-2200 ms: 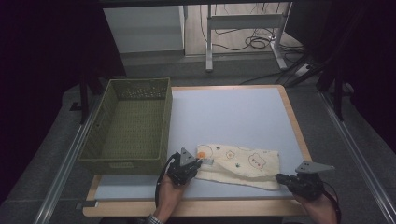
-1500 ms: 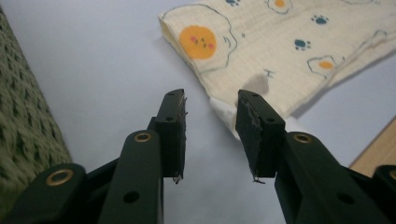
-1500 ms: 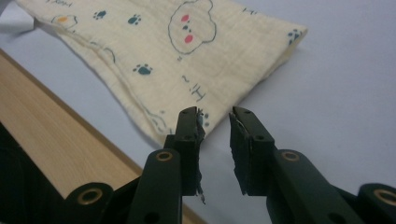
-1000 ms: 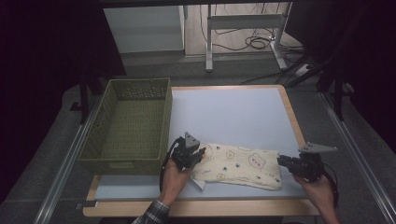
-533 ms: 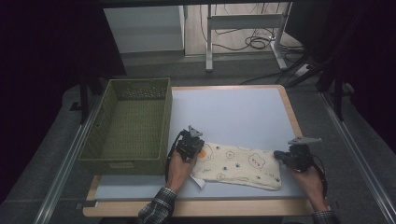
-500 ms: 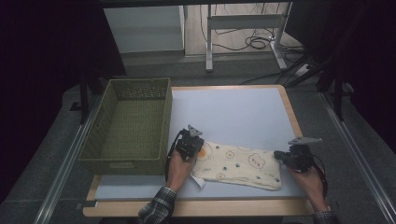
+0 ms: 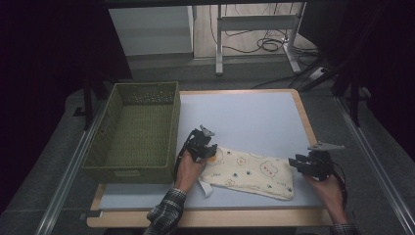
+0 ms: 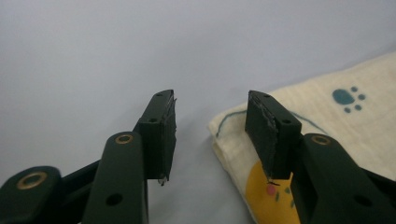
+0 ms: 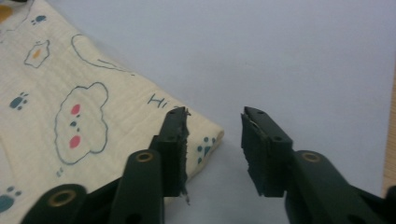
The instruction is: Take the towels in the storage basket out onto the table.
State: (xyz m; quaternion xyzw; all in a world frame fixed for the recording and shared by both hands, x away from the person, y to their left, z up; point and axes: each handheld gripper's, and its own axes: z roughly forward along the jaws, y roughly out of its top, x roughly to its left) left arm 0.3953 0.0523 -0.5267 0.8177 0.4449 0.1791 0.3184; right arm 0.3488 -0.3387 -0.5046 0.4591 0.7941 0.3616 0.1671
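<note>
The folded cloth (image 7: 248, 173) lies lengthwise between both tools: left tool (image 7: 203, 146) and right tool (image 7: 304, 164) have just released its ends, jaws apart and empty.

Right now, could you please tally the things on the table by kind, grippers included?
Folded cloth: 1
Green basket: 1
Grippers: 2, left gripper and right gripper
Total: 4
</note>
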